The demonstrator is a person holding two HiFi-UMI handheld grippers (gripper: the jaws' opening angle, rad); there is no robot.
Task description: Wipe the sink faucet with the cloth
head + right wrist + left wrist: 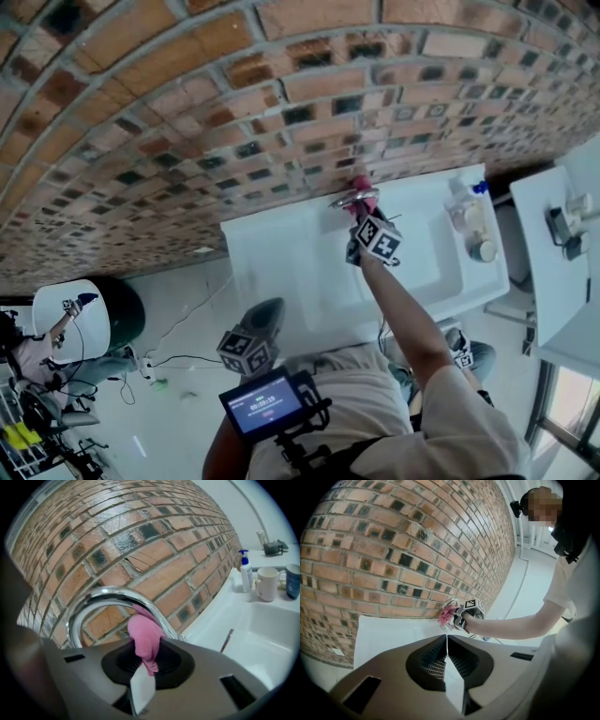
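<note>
The chrome curved faucet (108, 603) rises at the brick wall behind the white sink (281, 262). My right gripper (146, 654) is shut on a pink cloth (144, 637), which presses against the faucet's arc. From the head view the pink cloth (361, 202) sits at the faucet (349, 198) with the right gripper (364, 217) just under it. My left gripper (446, 654) hangs back below the sink's front, jaws together and nothing in them. In its view the cloth (446, 615) and the right gripper (454, 619) show far off.
A soap pump bottle (245, 572), a white mug (267, 584) and a dark mug (293, 581) stand on the sink's right ledge. The sink basin (262, 634) lies below right. A brick wall (187, 112) backs the sink. A white counter (553, 244) stands at right.
</note>
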